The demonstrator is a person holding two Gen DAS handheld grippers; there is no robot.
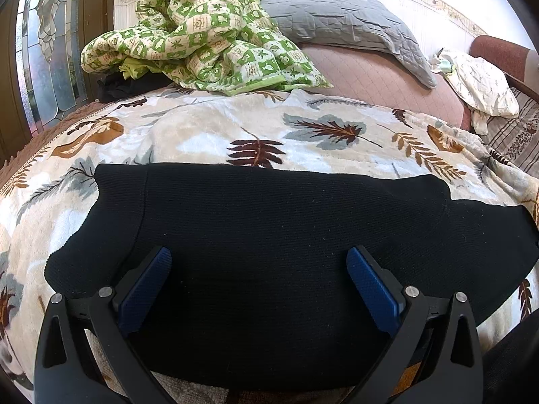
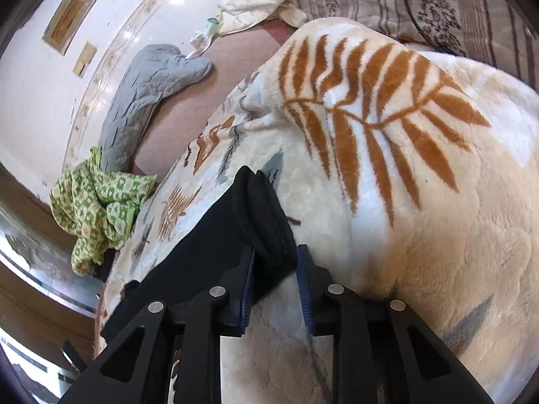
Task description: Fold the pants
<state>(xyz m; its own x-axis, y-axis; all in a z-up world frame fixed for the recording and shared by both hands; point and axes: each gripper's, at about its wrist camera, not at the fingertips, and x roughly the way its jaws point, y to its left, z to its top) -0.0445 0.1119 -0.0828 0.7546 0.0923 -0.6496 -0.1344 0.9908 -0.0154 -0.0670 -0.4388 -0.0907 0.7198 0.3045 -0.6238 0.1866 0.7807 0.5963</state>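
The left gripper (image 1: 258, 269) hovers right over the black pants (image 1: 269, 235), its blue pads (image 1: 145, 289) spread wide apart with nothing pinched between them. The pants lie folded in a broad dark band across the leaf-print blanket (image 1: 209, 128) on the bed, flat and fairly smooth.

In the right wrist view, the right gripper (image 2: 274, 259) has its jaws drawn close on a bunched edge of the pants (image 2: 266, 222), the pads pressing the thick fold from both sides. That end of the fabric rises in a ridge from the blanket (image 2: 421, 202), while the rest trails off toward the lower left.

Past the pants, a crumpled green checked quilt (image 1: 202, 40) sits at the far side of the bed beside a grey pillow (image 1: 337, 20). A pale printed cloth (image 1: 481, 84) lies further right, near a striped cover (image 1: 515, 138).
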